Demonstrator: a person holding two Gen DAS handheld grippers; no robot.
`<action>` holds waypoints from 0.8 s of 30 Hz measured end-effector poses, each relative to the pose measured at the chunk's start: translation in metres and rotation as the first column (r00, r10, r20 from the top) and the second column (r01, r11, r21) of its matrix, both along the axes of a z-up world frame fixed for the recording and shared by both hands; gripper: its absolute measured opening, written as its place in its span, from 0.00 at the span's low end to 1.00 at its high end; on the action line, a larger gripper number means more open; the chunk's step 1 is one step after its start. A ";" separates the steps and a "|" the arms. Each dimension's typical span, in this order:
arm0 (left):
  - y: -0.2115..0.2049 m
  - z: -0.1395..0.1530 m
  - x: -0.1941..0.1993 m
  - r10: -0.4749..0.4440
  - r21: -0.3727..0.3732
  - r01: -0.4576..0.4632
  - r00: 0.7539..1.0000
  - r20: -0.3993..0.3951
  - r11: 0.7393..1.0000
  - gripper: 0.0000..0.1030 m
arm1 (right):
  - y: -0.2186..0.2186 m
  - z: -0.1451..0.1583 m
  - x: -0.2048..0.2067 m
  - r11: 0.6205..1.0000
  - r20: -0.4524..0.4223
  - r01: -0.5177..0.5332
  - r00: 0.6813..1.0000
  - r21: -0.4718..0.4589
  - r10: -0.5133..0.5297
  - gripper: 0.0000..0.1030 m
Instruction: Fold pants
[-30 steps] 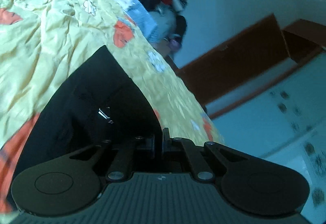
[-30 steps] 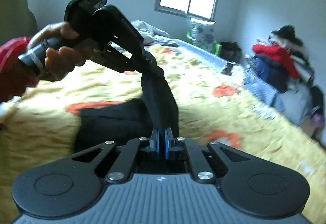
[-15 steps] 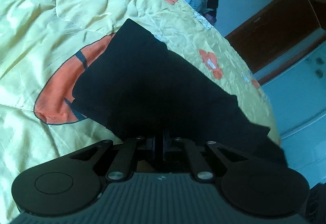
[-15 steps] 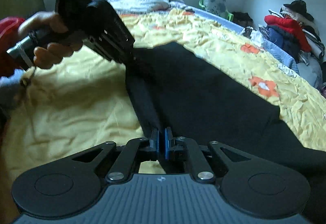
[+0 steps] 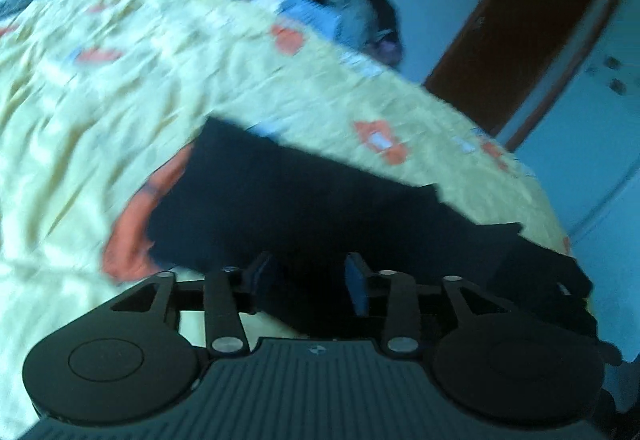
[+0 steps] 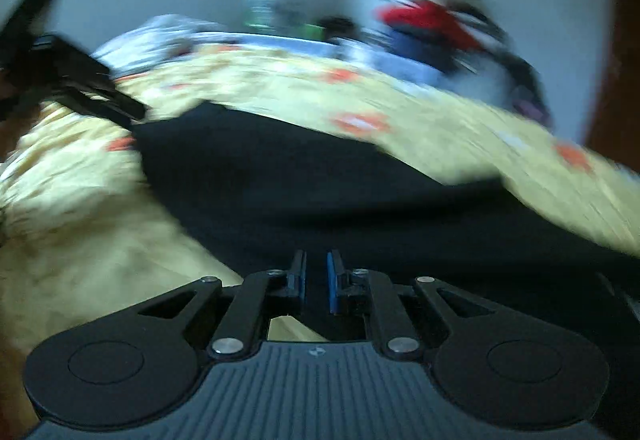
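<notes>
Your left gripper (image 5: 306, 282) stands wide, nothing between its jaws, and the pants (image 5: 304, 199) lie straight ahead of it and just below. Your right gripper (image 6: 316, 280) is narrow, with a small gap showing between the blue pads (image 6: 332, 282); cloth lies under the gap, but blur hides whether any of it is pinched.

From either tool the pants run forward and away: a long flat black slab on the bed (image 5: 100, 87), its long axis slanting from near right to far left in the left view. In the right view the left gripper (image 6: 76, 83) sits at the far left corner of the cloth, touching or just above it, so your left hand is nearer the far end and your right is over the near end. I judge the next fold turns on carrying one end along that axis onto the other.

The cloth is matte, dark and limp, with no sheen. The cover under it is crinkled yellow with orange patches, soft enough to drag. Both views are smeared by motion.
</notes>
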State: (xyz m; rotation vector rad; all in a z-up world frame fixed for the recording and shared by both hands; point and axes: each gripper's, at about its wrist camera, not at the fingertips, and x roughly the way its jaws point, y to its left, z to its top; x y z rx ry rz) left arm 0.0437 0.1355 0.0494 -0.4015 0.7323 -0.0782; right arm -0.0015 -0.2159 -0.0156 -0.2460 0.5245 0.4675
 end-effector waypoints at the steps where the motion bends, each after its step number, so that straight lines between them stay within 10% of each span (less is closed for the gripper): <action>1: -0.010 0.003 0.004 -0.026 0.006 0.026 0.999 0.027 1.000 0.57 | -0.021 0.000 -0.003 0.997 0.000 0.075 0.997 0.034 -0.075 0.10; 4: -0.041 0.002 0.018 -0.085 0.014 0.085 0.994 0.066 0.996 0.61 | -0.089 0.005 -0.020 0.926 -0.018 0.320 0.946 0.202 -0.324 0.14; 6: -0.064 -0.005 0.029 -0.130 0.020 0.129 0.988 0.085 0.991 0.61 | -0.133 0.007 -0.036 0.827 -0.052 0.458 0.882 0.325 -0.468 0.38; 8: -0.083 -0.015 0.037 -0.157 0.031 0.155 0.982 0.105 0.987 0.62 | -0.175 0.005 -0.055 0.694 -0.107 0.573 0.799 0.435 -0.592 0.85; 14: -0.122 -0.048 0.053 -0.151 0.088 0.141 0.981 0.123 0.986 0.64 | -0.248 -0.007 -0.096 0.441 -0.192 0.708 0.622 0.551 -0.759 0.85; 18: -0.124 -0.063 0.055 -0.123 0.078 0.115 0.986 0.115 0.990 0.65 | -0.272 -0.032 -0.099 0.311 -0.310 0.732 0.578 0.606 -0.755 0.84; 24: -0.127 -0.068 0.052 -0.125 0.125 0.107 0.982 0.145 0.986 0.68 | -0.278 -0.037 -0.085 0.264 -0.286 0.721 0.543 0.640 -0.790 0.83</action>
